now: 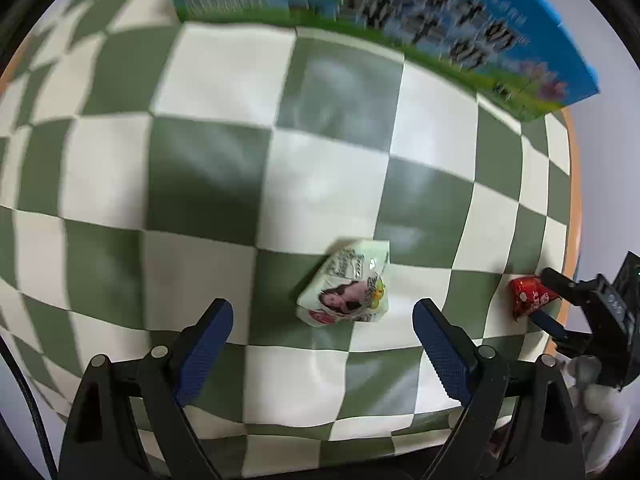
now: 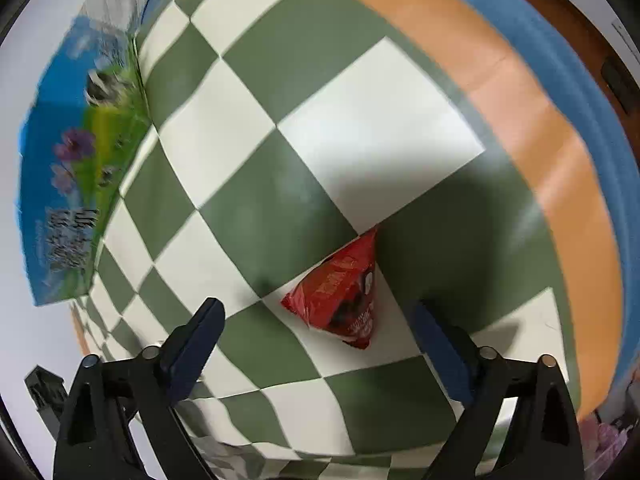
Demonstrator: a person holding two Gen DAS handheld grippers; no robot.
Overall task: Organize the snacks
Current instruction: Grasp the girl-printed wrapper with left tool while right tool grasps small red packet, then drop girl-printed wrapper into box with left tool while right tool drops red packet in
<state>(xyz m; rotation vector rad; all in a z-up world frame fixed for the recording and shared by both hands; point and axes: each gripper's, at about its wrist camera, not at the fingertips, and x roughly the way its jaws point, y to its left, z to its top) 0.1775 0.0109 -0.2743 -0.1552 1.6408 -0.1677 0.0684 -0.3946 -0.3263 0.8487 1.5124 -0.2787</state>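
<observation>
You will find no lettering here clear enough to read out; the blue-and-green carton carries large dark characters along its side, smeared by motion blur in both views; the pale green packet bears small script above a printed portrait of a woman, too fine to decipher; the red triangular packet shows pale lettering across its face and a band of small white print, likewise illegible.
</observation>
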